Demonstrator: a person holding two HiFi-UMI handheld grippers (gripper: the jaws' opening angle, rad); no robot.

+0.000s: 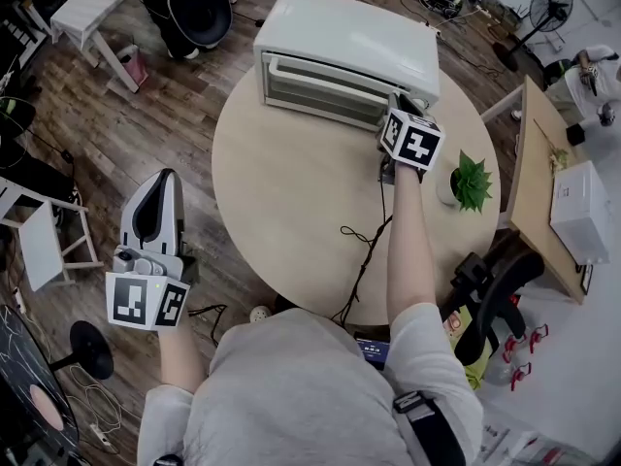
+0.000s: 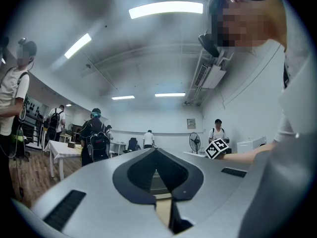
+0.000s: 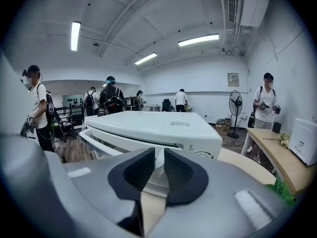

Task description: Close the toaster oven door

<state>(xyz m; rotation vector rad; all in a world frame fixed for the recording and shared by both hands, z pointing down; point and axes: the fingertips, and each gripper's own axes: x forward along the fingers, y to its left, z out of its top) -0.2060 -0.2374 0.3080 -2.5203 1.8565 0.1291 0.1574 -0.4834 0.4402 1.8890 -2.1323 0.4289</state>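
The white toaster oven (image 1: 344, 42) stands at the far side of the round wooden table (image 1: 291, 192); its glass door (image 1: 320, 90) stands upright against the body, with the handle (image 1: 310, 69) along the top. My right gripper (image 1: 398, 107) is held at the oven's front right corner. In the right gripper view the oven (image 3: 153, 125) fills the middle. That gripper (image 3: 158, 157) has its jaws a narrow gap apart, and the right end of the handle (image 3: 99, 140) shows through the gap. My left gripper (image 1: 165, 178) hangs off the table's left side, over the floor; in its own view it (image 2: 156, 152) is shut and empty.
A small potted plant (image 1: 471, 183) sits on the table, right of my right arm. A black cable (image 1: 364, 250) trails over the near table edge. A wooden side table (image 1: 534, 183) with a white box (image 1: 582, 212) stands to the right. Several people and a fan (image 3: 235, 103) are farther off.
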